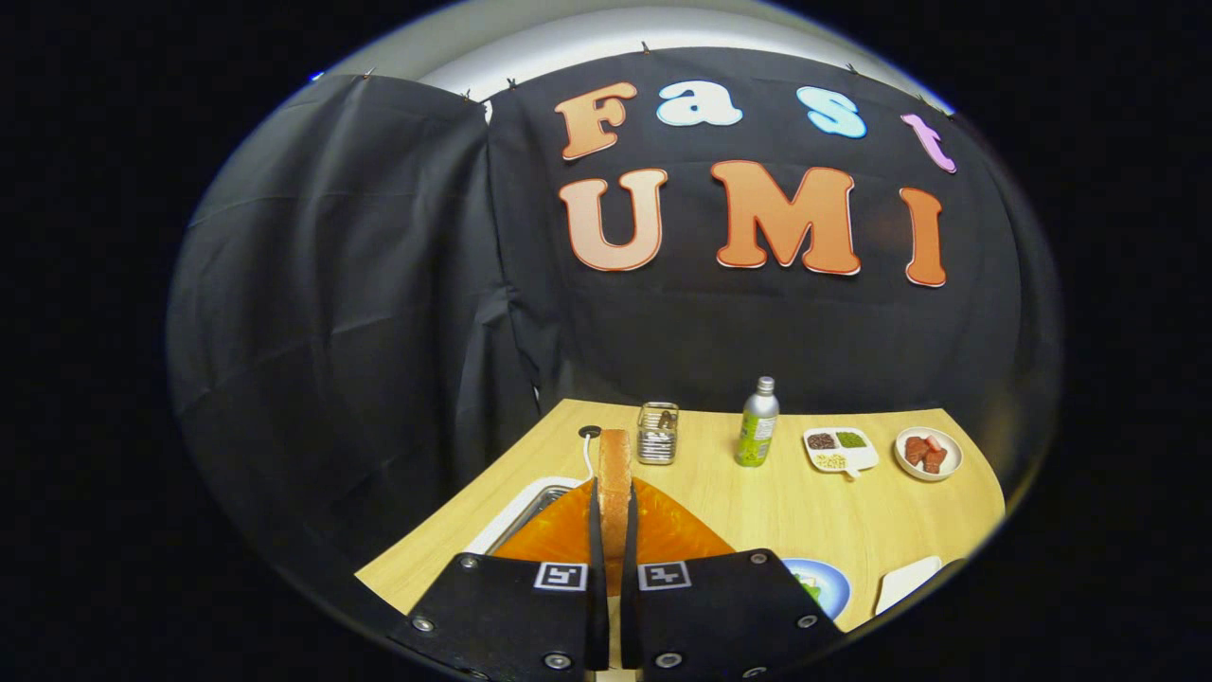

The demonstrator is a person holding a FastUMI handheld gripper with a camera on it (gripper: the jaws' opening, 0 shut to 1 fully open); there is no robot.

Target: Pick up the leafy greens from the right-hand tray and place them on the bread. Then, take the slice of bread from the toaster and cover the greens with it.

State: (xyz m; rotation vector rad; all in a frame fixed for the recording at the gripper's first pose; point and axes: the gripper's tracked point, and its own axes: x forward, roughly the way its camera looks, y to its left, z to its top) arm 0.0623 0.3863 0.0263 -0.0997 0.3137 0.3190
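Gripper (614, 530) is clenched on the slice of bread (614, 488): both fingers press its flat faces, slice stands upright on edge between them and pokes out above the tips. Slice looks tan on the crust, paler crumb along the narrow edge facing the camera. It is held up over the near-left part of the table (757, 502).

Directly under and behind the slice: an orange, glossy toaster (559, 535), one, mostly covered by the fingers. Beside it, toward the table's left edge, a metal tray (530, 511) with a white rim, only a corner visible. A white cable (588, 459) runs from a dark round grommet (590, 432) near the far-left corner of the table.

Count along the far edge, left to right: one wire-mesh holder (657, 433), one green-labelled metal bottle (757, 423), one white divided dish (840, 449) with three small fillings (dark, green, pale), one round white plate (929, 453) with reddish-brown chunks.

Near edge, right of the fingers: one blue plate (826, 583), half hidden by the right finger; a bit of green (808, 587) shows on it, probably the leafy greens, too little visible to confirm whether bread lies beneath. Further right, one white tray (907, 583), cut off at the table's near edge, contents not readable.
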